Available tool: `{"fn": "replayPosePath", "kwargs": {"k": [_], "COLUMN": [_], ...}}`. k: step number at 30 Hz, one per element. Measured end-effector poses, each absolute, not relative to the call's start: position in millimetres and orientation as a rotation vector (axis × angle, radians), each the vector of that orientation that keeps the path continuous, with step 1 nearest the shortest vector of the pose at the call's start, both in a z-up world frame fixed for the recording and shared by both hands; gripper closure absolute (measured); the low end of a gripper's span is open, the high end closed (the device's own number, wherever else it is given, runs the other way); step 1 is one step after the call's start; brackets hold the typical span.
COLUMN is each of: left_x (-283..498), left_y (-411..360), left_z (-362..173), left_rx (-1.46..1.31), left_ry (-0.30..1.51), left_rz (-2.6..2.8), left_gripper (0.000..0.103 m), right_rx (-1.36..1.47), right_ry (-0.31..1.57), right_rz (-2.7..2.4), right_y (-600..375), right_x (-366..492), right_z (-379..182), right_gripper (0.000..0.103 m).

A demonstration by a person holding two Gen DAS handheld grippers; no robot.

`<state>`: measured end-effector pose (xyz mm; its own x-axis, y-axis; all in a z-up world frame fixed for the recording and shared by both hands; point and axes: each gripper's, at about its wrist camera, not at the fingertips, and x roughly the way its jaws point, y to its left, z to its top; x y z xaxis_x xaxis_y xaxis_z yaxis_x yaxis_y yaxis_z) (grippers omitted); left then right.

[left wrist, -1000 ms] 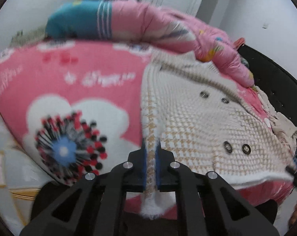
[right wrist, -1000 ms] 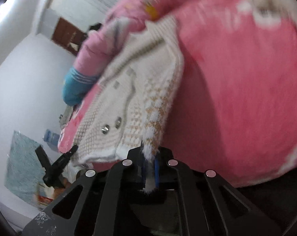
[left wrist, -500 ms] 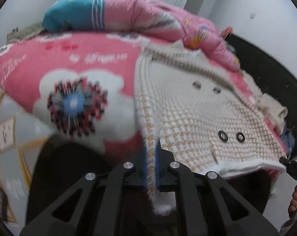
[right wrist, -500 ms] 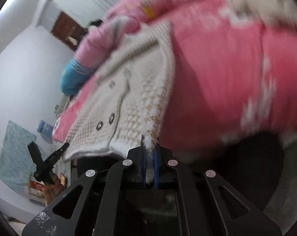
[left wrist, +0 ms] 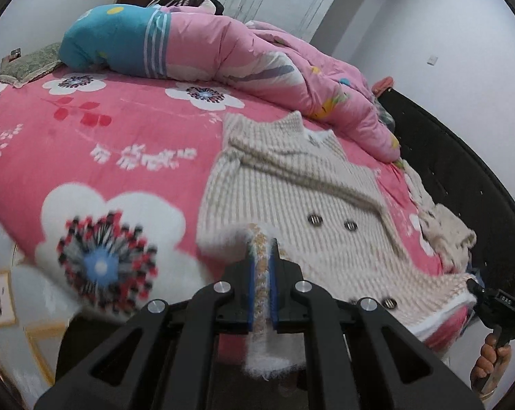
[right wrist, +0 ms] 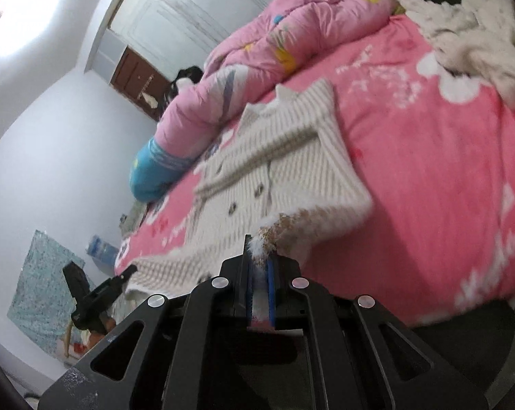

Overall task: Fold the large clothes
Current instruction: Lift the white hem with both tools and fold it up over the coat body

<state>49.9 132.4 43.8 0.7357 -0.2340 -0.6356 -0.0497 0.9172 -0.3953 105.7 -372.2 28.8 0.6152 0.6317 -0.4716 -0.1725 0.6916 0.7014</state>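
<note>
A cream and tan knitted cardigan [left wrist: 291, 191] with metal buttons lies front up on a pink flowered bed cover [left wrist: 121, 143], collar towards the far side. My left gripper [left wrist: 261, 263] is shut on the fluffy white hem at the cardigan's near left corner, lifted off the cover. The right wrist view shows the same cardigan [right wrist: 278, 174], and my right gripper [right wrist: 259, 263] is shut on the other hem corner, also raised. Each gripper appears in the other's view: the right gripper [left wrist: 496, 311] held by a hand, the left gripper [right wrist: 93, 294] at the lower left.
A rolled pink and blue quilt [left wrist: 203, 48] lies along the far side of the bed. A second cream garment [right wrist: 469, 34] is heaped near the black headboard [left wrist: 462, 171]. A patterned pillow [left wrist: 32, 61] sits at the far left corner. The floor [left wrist: 4, 294] shows below the bed's edge.
Both grippers have risen with the hem corners still pinched, and the near hem has lifted off the cover and come forward over the cardigan's lower part. More of the bed shows now.
</note>
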Motion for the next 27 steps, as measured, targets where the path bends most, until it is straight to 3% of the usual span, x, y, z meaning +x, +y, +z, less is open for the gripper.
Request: {"fn": "replayPosePath", "kwargs": {"k": [6,9,10,11,12,14,20,27], "left_x": [112,141,148,154,160,165,135,93], "left_y": [154,170,178,185,195,208,202,151], "left_z": [37,28,25,21,16,9,1,-26], "left_rx": [-0.457,-0.482,-0.497,-0.514,-0.535,-0.573,-0.494,-0.515], "left_ry": [0.775,0.764,0.753,0.743,0.74,0.756,0.773,0.847], "left_rz": [-0.093,-0.025,0.002,0.029,0.059,0.08,0.026,-0.244], "left_gripper": [0.09,0.068,0.056,0.053,0.053,0.053,0.053,0.048], "right_rx": [0.706,0.755,0.768,0.785,0.81,0.815,0.871,0.857], "right_ry": [0.76,0.786,0.8,0.818,0.85,0.894,0.884,0.856], "right_rz": [0.511,0.526,0.535,0.544,0.561,0.488,0.447,0.463], "right_y": [-367,-365,-364,-362,-360,-364,-394,-425], "right_x": [169,214,231,244,260,275,259,173], "right_z": [34,18,8,-1,-15,-36,-52,-56], "right_gripper": [0.095,0.091,0.089,0.078,0.053,0.023,0.023,0.022]}}
